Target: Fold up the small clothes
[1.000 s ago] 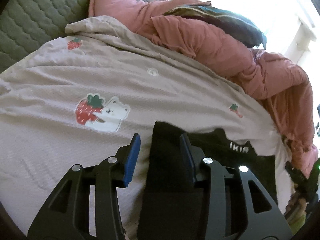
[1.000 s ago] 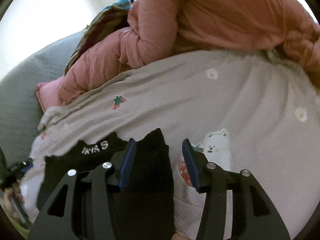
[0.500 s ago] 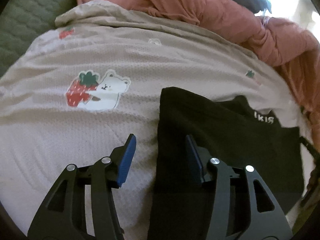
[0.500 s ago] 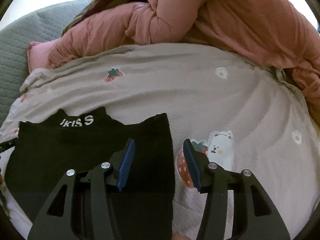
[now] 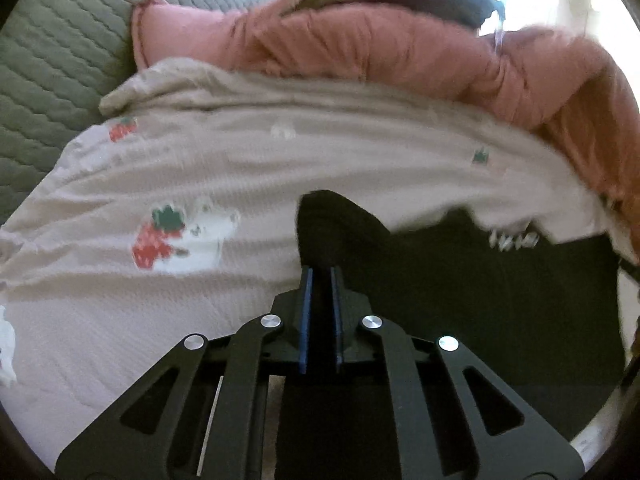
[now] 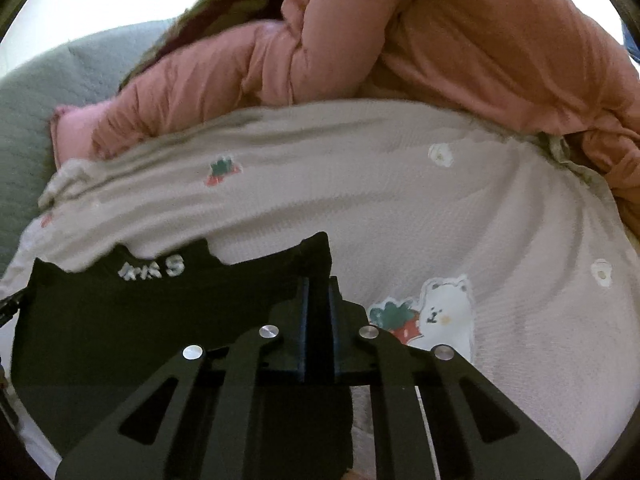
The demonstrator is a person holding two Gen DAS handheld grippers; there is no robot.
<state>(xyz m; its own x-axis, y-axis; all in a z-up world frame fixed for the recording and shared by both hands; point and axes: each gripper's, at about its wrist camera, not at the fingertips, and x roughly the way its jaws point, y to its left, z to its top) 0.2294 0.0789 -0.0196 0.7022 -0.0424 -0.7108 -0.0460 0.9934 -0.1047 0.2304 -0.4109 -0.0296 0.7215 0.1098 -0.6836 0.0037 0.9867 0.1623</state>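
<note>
Both tongs, left [image 5: 319, 276] and right [image 6: 318, 286], apart half a second ago, now clamp the small black knit garment [image 6: 160, 312] (corners), readying a fold on the bed.

The garment [image 5: 460, 280] lies on the sheet [image 5: 360, 160], at its near edge. The left gripper [image 5: 320, 276] is closed on the left corner of the garment, and the right gripper [image 6: 318, 286] is closed on its right corner [image 6: 318, 248]. Between the two corners the lettering [image 6: 154, 270] sits at the far edge of the garment. Behind the sheet lies the duvet [image 6: 460, 40], from left to right. A cushion [image 5: 52, 60] stands to the left of the sheet and behind it. A bear print [image 6: 432, 312] is on the sheet, just right of the right gripper.
</note>
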